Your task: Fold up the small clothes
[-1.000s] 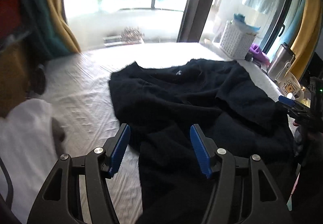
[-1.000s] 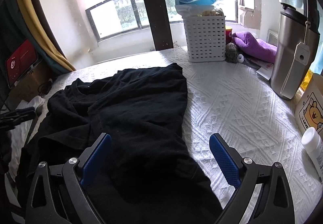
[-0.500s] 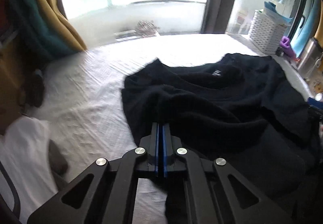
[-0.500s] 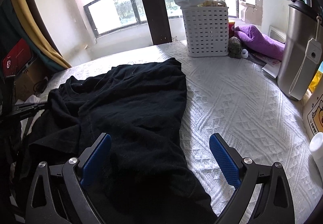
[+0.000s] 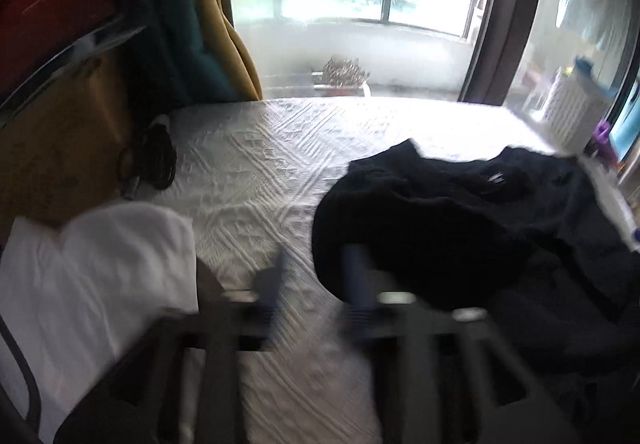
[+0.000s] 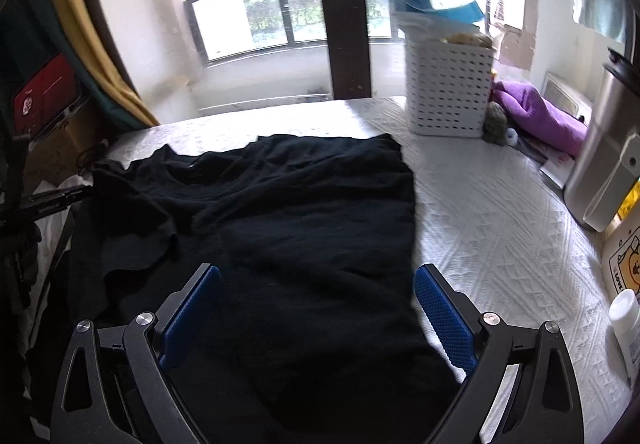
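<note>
A black shirt point(image 6: 280, 228) lies crumpled on the white quilted bed cover point(image 6: 500, 228); it also shows in the left wrist view point(image 5: 460, 219), bunched at the right. My right gripper point(image 6: 316, 308) is wide open and empty, low over the shirt's near part. My left gripper point(image 5: 316, 284) is blurred by motion; its fingers point(image 5: 276, 284) stand apart, open, just left of the shirt's folded-over left edge, holding nothing I can see.
A white garment point(image 5: 92, 284) lies at the near left. A white basket point(image 6: 448, 87), purple cloth point(image 6: 540, 115), steel flask point(image 6: 604, 159), mug point(image 6: 624, 264) and small white bottle point(image 6: 628, 320) line the right side. A box point(image 5: 52, 147) and curtains point(image 5: 224, 15) stand at left.
My left gripper, shut on the shirt's left part half a second ago, has opened, let it go and swung left. The shirt's left side now lies folded over. My right gripper stayed open.
</note>
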`<state>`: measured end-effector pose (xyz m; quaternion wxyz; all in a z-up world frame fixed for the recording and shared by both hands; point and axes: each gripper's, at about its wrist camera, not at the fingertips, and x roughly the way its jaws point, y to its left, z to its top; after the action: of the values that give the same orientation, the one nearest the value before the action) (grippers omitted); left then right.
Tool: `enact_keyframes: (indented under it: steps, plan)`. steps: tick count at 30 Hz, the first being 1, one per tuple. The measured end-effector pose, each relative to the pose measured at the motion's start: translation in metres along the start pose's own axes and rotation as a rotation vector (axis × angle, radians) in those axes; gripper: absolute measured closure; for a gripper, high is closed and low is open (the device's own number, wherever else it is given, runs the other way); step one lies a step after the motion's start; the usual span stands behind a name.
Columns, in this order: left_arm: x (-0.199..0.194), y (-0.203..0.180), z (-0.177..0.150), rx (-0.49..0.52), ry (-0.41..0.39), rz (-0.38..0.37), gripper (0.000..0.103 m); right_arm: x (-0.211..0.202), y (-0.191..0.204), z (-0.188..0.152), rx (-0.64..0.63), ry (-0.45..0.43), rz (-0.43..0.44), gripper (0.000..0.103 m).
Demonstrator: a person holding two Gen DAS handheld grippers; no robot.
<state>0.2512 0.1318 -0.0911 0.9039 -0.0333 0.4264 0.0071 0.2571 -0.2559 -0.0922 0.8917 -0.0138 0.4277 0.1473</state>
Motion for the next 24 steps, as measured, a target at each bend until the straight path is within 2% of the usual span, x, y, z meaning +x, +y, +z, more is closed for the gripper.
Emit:
enact_keyframes:
  steps: [2,6,10,13,14,15,18,24]
  plan:
    - [-0.02,-0.007,-0.009,-0.018,-0.033,-0.04,0.04,-0.001,0.009,-0.001,-0.012,0.004,0.0,0.005]
    - [-0.039,-0.028,-0.03,0.004,-0.028,-0.093,0.04,-0.005,0.022,-0.003,-0.032,0.007,0.0,0.005]
    - [-0.046,-0.025,-0.059,-0.074,-0.029,-0.173,0.04,-0.012,0.033,-0.006,-0.053,0.005,-0.001,0.005]
    - [-0.041,-0.026,-0.07,-0.055,-0.018,-0.148,0.041,-0.015,0.038,-0.01,-0.065,0.012,-0.008,0.005]
    - [-0.038,-0.025,-0.073,-0.048,-0.004,-0.131,0.047,-0.016,0.039,-0.011,-0.067,0.013,-0.01,0.005]
    - [-0.034,-0.025,-0.075,-0.043,0.01,-0.119,0.061,-0.017,0.04,-0.013,-0.069,0.013,-0.011,0.005]
    - [-0.023,-0.025,-0.085,-0.025,0.04,-0.076,0.074,-0.022,0.041,-0.016,-0.068,0.01,-0.013,0.005]
    - [-0.028,-0.021,-0.09,-0.033,0.002,-0.035,0.075,-0.028,0.038,-0.023,-0.059,0.009,-0.03,0.005]
